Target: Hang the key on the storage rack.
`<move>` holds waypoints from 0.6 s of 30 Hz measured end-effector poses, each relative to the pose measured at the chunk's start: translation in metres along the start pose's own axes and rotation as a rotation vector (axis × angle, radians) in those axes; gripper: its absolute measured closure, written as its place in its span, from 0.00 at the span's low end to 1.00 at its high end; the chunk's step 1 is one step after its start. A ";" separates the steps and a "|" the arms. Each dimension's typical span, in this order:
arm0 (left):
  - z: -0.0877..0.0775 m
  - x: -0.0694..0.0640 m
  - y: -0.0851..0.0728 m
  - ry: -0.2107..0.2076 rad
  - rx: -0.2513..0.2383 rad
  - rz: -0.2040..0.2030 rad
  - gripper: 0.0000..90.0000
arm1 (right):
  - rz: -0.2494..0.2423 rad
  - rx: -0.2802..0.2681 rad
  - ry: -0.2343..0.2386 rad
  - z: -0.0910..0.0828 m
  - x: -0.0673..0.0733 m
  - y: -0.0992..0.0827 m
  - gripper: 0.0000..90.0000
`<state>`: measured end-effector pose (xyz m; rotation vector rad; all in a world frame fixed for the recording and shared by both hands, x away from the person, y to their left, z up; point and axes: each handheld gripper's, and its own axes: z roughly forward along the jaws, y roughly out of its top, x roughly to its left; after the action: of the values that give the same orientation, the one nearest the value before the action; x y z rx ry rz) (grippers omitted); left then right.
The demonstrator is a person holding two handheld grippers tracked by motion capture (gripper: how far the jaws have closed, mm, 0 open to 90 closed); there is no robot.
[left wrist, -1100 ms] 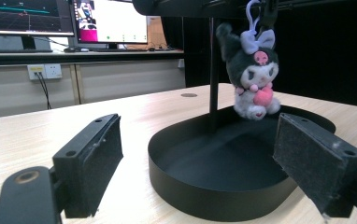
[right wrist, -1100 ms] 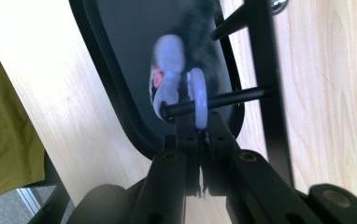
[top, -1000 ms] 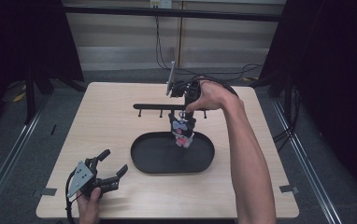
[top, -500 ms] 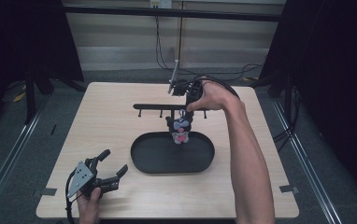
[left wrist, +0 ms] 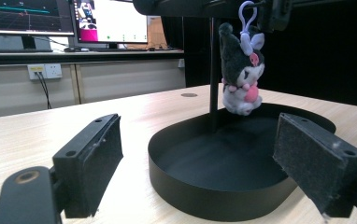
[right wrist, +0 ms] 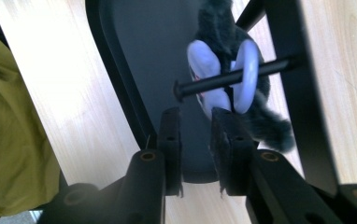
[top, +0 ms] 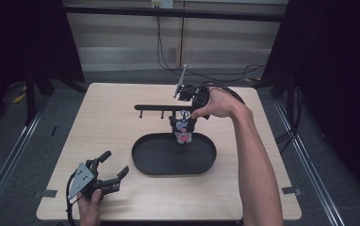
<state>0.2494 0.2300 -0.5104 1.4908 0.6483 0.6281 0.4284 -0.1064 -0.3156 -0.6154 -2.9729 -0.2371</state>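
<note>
plush keychain [top: 183, 130] hangs by its pale lilac ring [right wrist: 244, 74] on a peg [right wrist: 235, 77] of the black rack [top: 161, 108], dangling just above the back edge of the black oval tray [top: 173, 155] on your worktop [top: 98, 127]. it is dark grey and white with pink spots; no tag or lettering on it can be read. your right gripper [right wrist: 195, 116] sits just beside the ring with a narrow gap between its pads; its jaws have just been opening, and nothing lies between them, so the toy hangs free. your left gripper [top: 110, 165] rests at the near left of the worktop, well apart from the tray, jaws spread wide and empty. behind, in the left gripper view, monitors [left wrist: 106, 21] glow, but their text is too small to read.
</note>
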 end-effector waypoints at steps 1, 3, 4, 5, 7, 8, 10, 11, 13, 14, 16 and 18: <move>0.000 0.000 0.000 0.000 0.000 0.000 0.17 | 0.000 0.000 0.000 0.000 0.000 0.000 0.81; 0.000 0.000 0.000 0.000 0.001 0.001 0.17 | 0.009 -0.011 0.003 0.002 0.005 -0.003 0.79; 0.000 0.000 0.000 0.001 0.000 0.001 0.17 | 0.009 -0.028 0.012 0.002 0.007 -0.004 0.78; 0.000 0.000 0.000 0.001 0.000 0.001 0.17 | 0.009 -0.028 0.012 0.002 0.007 -0.004 0.78; 0.000 0.000 0.000 0.000 0.002 0.004 0.17 | 0.011 -0.032 0.010 0.003 0.011 -0.006 0.75; 0.000 0.000 0.000 0.000 0.001 0.004 0.17 | 0.017 -0.029 0.001 0.003 0.012 -0.007 0.73; 0.000 0.000 0.000 -0.001 0.004 0.005 0.17 | 0.028 -0.052 -0.028 0.005 0.018 -0.010 0.69; 0.000 0.000 0.000 -0.001 0.004 0.005 0.17 | 0.028 -0.052 -0.028 0.005 0.018 -0.010 0.69; 0.000 0.000 0.000 -0.001 0.004 0.005 0.17 | 0.038 -0.087 -0.016 0.005 0.023 -0.013 0.66; 0.000 0.000 0.000 0.000 0.004 0.003 0.17 | 0.044 -0.103 -0.019 0.006 0.027 -0.016 0.64; 0.000 0.000 0.000 0.000 0.004 0.003 0.17 | 0.052 -0.116 -0.015 0.007 0.029 -0.018 0.62; 0.000 0.000 0.000 0.001 0.004 0.003 0.17 | 0.060 -0.157 -0.007 0.010 0.035 -0.024 0.62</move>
<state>0.2493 0.2305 -0.5103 1.4958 0.6489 0.6298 0.3859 -0.1125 -0.3245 -0.7225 -2.9572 -0.4683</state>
